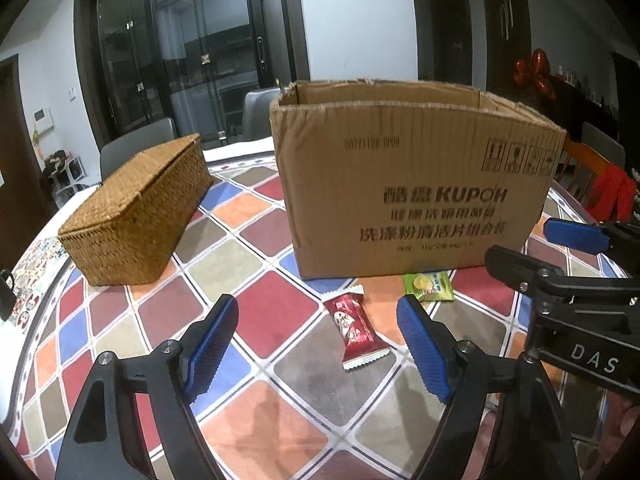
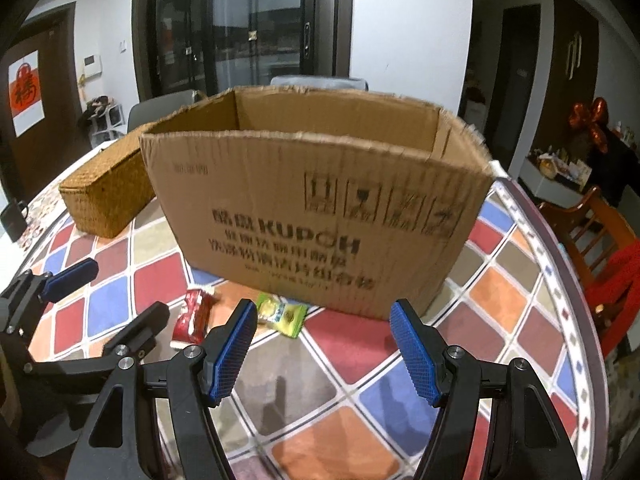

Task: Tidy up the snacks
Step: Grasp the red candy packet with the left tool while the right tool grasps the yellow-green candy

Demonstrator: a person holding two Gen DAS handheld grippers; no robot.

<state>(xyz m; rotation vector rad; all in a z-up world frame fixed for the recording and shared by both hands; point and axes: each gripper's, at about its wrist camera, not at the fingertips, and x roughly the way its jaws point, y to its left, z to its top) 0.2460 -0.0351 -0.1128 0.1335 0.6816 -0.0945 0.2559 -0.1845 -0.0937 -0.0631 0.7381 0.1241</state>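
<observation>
Both our left gripper and right gripper hover with jaws apart and empty over the table, red snack packet and green snack packet lying near us, just before the open cardboard box, wicker basket left.

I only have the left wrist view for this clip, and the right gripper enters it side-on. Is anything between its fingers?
Observer: No. In the right wrist view the right gripper is wide open, with nothing between its blue pads.
Reviewer: Can you see inside the cardboard box?
Observer: Partly. The brown cardboard box shows bare inner back and side walls; its floor is hidden.
Reviewer: Where is the green packet relative to that gripper?
Observer: The green snack packet lies flat just ahead of the gripper's left finger, with the red snack packet further left, both in front of the box.
</observation>
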